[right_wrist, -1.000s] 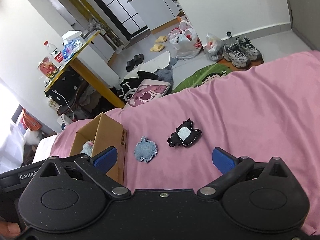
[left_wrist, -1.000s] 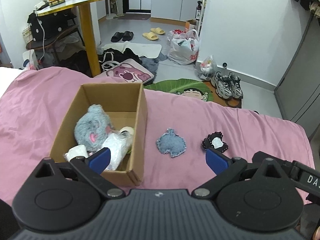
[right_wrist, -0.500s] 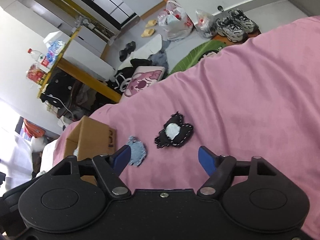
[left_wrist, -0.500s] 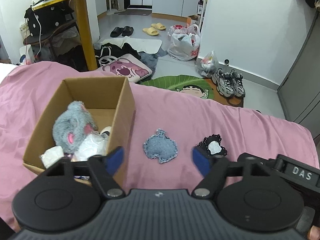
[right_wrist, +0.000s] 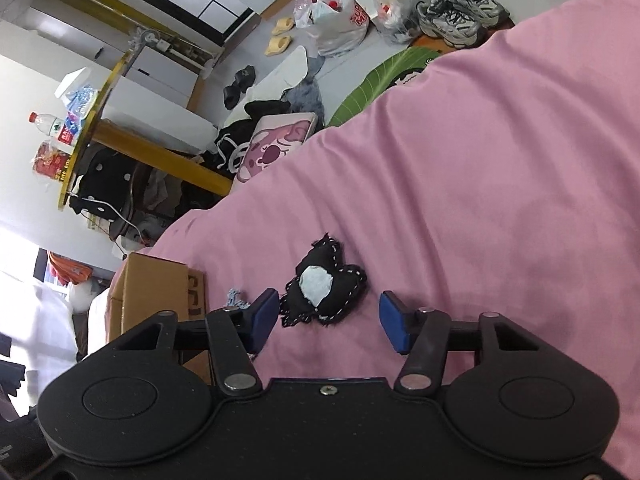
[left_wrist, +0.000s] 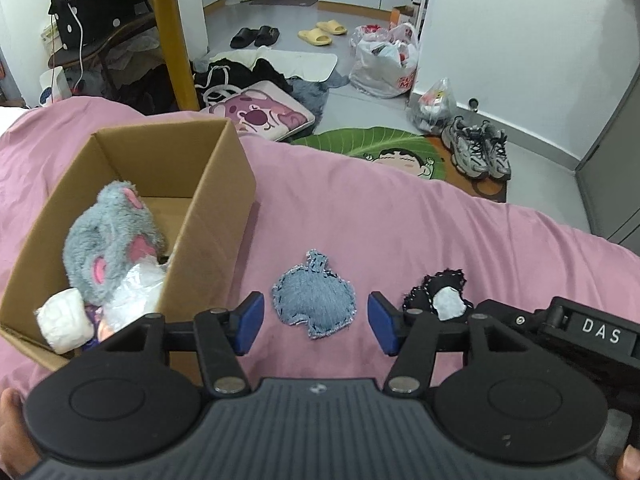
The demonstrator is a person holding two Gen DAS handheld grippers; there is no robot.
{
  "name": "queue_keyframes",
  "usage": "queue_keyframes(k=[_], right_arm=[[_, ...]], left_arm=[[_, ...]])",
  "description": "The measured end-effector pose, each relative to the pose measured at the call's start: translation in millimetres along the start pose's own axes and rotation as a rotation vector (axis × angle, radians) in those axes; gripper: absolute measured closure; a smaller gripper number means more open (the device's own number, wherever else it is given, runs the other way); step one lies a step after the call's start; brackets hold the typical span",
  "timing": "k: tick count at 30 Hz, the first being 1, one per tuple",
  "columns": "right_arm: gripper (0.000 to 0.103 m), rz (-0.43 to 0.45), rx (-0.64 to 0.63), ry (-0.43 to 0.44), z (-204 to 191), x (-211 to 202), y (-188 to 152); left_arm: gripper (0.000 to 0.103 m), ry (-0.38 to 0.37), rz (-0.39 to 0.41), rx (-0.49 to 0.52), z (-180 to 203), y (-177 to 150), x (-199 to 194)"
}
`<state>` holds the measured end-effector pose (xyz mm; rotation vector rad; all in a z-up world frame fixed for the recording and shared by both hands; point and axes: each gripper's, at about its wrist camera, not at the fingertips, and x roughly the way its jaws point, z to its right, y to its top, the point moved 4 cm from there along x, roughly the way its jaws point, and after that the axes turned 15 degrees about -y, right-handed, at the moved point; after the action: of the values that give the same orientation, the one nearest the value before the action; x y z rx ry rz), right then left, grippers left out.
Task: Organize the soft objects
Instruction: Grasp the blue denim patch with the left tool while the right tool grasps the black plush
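A blue denim soft toy lies on the pink bedsheet. My left gripper hovers just above it with the toy framed between the blue pads, jaws closing, not touching it. To its right lies a black soft toy with a white patch. In the right wrist view that black toy sits between the pads of my right gripper, whose jaws are also closing without contact. The right gripper's body shows beside the left one. A cardboard box on the left holds a grey plush and white soft items.
The pink sheet covers the bed, whose far edge drops to a floor with a pink cushion, a green mat, sneakers, bags and slippers. A yellow table leg stands behind the box.
Both grippers have come down and forward toward the sheet and their jaws have narrowed a lot. The denim toy and the black toy now sit larger between the respective pads.
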<state>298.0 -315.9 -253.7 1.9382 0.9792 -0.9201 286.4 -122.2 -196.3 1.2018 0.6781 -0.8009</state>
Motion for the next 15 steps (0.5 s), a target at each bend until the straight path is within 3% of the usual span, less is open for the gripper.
queue_keyframes(k=[15], right_arm=[[0.051, -0.029, -0.010, 0.042, 6.9, 22.2, 7.2]], left_arm=[[0.047, 0.058, -0.075, -0.006, -7.7, -1.2, 59.1]])
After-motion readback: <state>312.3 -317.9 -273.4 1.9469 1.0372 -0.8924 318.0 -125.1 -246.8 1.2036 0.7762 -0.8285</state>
